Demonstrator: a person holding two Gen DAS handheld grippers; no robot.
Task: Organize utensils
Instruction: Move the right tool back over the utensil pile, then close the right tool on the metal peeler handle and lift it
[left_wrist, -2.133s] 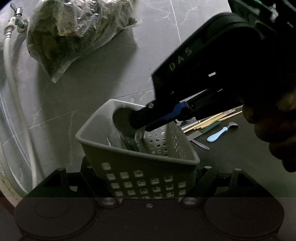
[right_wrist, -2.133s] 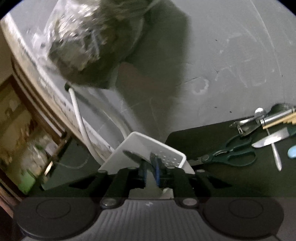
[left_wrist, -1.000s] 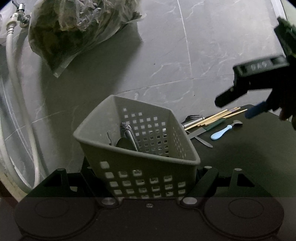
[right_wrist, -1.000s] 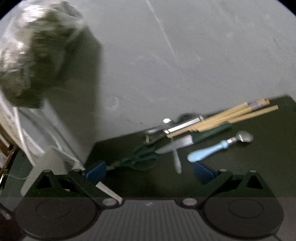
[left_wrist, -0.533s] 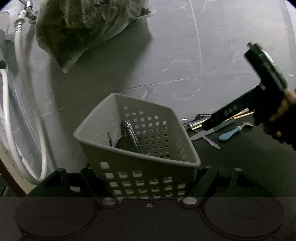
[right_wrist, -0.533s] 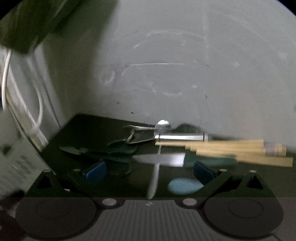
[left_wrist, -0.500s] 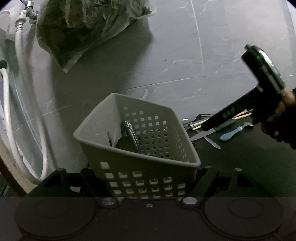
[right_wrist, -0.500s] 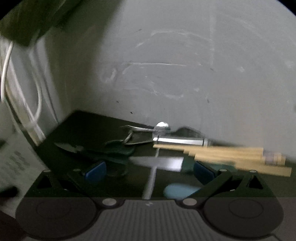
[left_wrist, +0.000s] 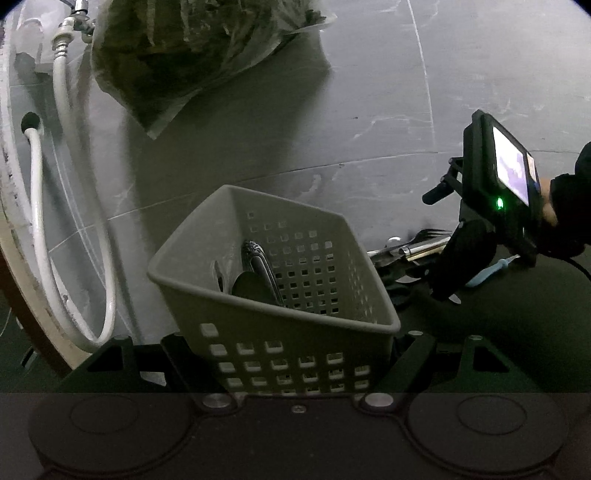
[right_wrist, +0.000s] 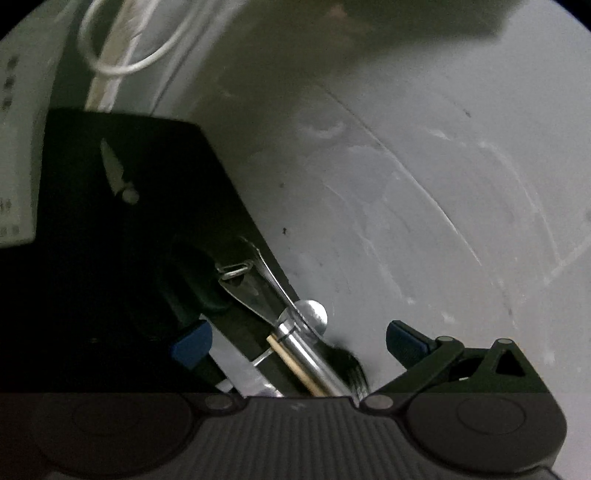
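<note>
My left gripper (left_wrist: 295, 354) is shut on the near wall of a grey perforated basket (left_wrist: 280, 343), which holds a dark spoon (left_wrist: 255, 284) and an ornate metal handle (left_wrist: 258, 266). My right gripper (right_wrist: 295, 341) is open, its blue pads (right_wrist: 192, 343) spread over a pile of utensils on a black mat (right_wrist: 110, 240). Between them lie a metal-handled tool (right_wrist: 306, 347), wooden chopsticks (right_wrist: 291, 365), a knife blade (right_wrist: 240, 373) and a metal peeler (right_wrist: 247, 284). In the left wrist view the right gripper body (left_wrist: 495, 199) hangs low over those utensils (left_wrist: 413, 247).
A plastic bag of greens (left_wrist: 199, 55) lies on the grey marble counter (left_wrist: 369, 110) at the back. A white hose (left_wrist: 44, 221) loops along the left edge. A light-blue handled tool (left_wrist: 491, 269) and scissor tips (right_wrist: 114, 170) lie on the mat.
My right gripper has left the basket, swung over to the utensil pile, opened, and dropped low over it. The left gripper and basket have stayed put.
</note>
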